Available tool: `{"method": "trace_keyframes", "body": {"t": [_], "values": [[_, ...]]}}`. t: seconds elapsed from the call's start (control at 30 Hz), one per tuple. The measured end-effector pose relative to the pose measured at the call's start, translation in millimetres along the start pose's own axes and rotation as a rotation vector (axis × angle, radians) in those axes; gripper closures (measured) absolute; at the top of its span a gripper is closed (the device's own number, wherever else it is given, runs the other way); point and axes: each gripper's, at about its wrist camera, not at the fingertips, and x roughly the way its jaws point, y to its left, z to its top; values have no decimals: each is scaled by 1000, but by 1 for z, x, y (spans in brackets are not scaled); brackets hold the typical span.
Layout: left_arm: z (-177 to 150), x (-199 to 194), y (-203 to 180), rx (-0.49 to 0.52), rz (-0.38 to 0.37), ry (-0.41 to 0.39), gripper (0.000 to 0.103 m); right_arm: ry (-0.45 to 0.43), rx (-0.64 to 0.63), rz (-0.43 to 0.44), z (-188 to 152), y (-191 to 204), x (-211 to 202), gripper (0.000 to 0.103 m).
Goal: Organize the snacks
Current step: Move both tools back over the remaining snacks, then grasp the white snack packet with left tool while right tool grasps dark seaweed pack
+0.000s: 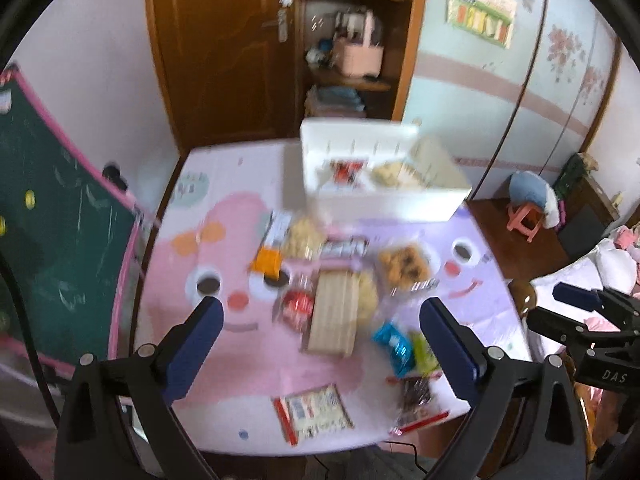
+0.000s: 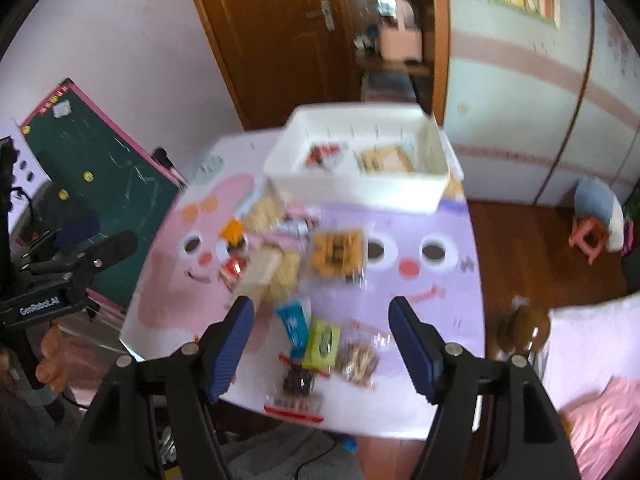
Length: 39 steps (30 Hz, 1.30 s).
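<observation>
Several snack packs lie on a pink and purple cartoon table. A white bin at the far side holds a red pack and a beige pack. A long wafer pack, a red pack, a blue pack, a green pack and a white-red pack lie nearer. My left gripper is open and empty above the table. My right gripper is open and empty above the blue pack, green pack and a dark pack. The bin also shows there.
A green chalkboard stands left of the table. A wooden door and shelf are behind. A pink stool and a bed are on the right. A tray of brown cookies lies mid-table.
</observation>
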Motion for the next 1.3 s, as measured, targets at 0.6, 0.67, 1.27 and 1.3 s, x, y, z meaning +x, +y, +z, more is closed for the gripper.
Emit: {"method": "trace_keyframes", "body": {"t": [0.6, 0.67, 1.27, 1.3], "values": [[-131, 138, 27, -170, 45, 390, 5, 269, 85, 12, -94, 18, 132, 33], [-135, 145, 27, -187, 44, 405, 5, 267, 82, -4, -96, 23, 140, 33], [-153, 180, 20, -219, 103, 450, 5, 240, -19, -143, -101, 45, 168, 48], [-150, 181, 13, -215, 108, 450, 5, 238, -21, -142, -102, 45, 166, 49]]}}
